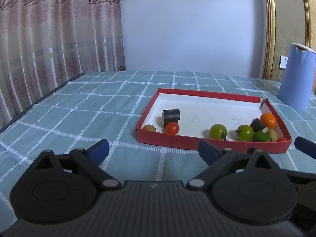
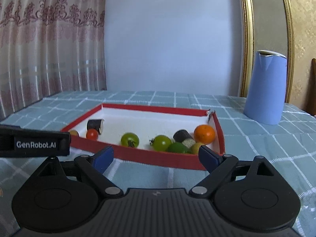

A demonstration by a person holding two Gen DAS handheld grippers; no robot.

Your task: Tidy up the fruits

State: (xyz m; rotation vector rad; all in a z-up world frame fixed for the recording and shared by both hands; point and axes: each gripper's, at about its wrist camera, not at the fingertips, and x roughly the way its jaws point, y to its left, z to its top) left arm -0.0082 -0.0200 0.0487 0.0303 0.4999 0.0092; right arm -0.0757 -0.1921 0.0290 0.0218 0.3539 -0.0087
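Both grippers I hold back from the red tray [image 2: 158, 161]: the left gripper [image 1: 154, 151] and right gripper [image 2: 156, 156] stand spread, gripping nothing. All the fruit lies inside the tray already: an orange [image 2: 204, 134] at its right end, green tomatoes [image 2: 129, 139] mid-tray, a red tomato [image 2: 92, 134] toward its left, so little seems left loose.

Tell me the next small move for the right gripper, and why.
Probably ease the right gripper forward over the red box's near wall toward the green tomato. Its jaws are open and empty, short of the box, and that tomato sits almost straight ahead with room on its left.
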